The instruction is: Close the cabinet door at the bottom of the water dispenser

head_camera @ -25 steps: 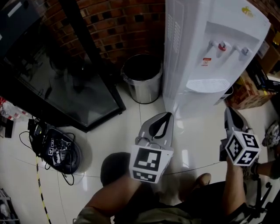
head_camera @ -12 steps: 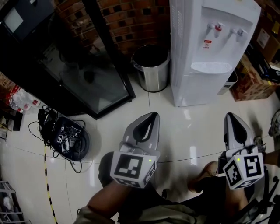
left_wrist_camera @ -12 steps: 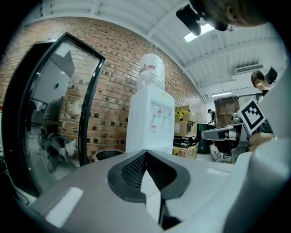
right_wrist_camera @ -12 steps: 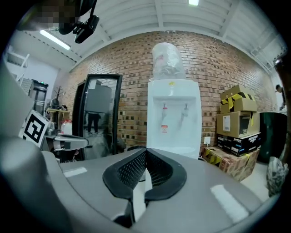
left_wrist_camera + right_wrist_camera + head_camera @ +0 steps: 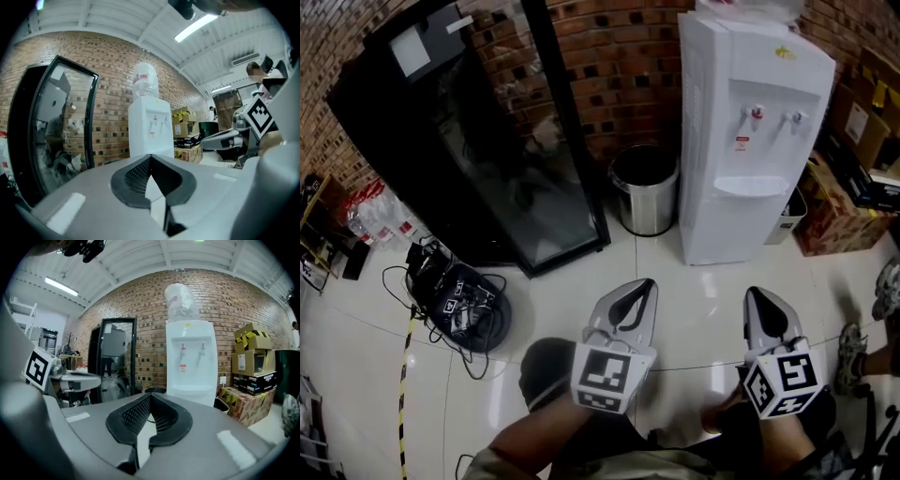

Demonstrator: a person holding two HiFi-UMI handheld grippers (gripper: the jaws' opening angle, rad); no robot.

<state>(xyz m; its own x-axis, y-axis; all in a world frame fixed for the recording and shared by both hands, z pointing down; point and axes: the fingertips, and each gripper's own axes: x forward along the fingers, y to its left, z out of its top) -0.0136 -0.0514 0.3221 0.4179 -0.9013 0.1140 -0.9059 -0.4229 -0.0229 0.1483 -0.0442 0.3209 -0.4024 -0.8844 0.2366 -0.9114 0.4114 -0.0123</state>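
The white water dispenser (image 5: 752, 141) stands against the brick wall, a bottle on top. Its lower front (image 5: 739, 230) looks flush, with no door standing ajar. It is also in the left gripper view (image 5: 150, 126) and the right gripper view (image 5: 190, 364), where the grippers' bodies hide its bottom part. Both grippers hang over the white floor, well short of the dispenser. My left gripper (image 5: 645, 284) is shut with nothing in it. My right gripper (image 5: 757, 293) is shut and empty too. The tips meet in both gripper views (image 5: 150, 157) (image 5: 150, 395).
A steel bin (image 5: 645, 192) stands left of the dispenser, and a black glass-door fridge (image 5: 487, 150) beyond it. Cardboard boxes (image 5: 834, 211) and a small white bin (image 5: 788, 217) are to the right. Tangled cables (image 5: 459, 305) lie at the left. Shoes (image 5: 853, 347) show at the right edge.
The dispenser now stands farther off and higher in the head view. Both grippers have drawn back from it, still shut. More of the fridge and the brick wall shows.
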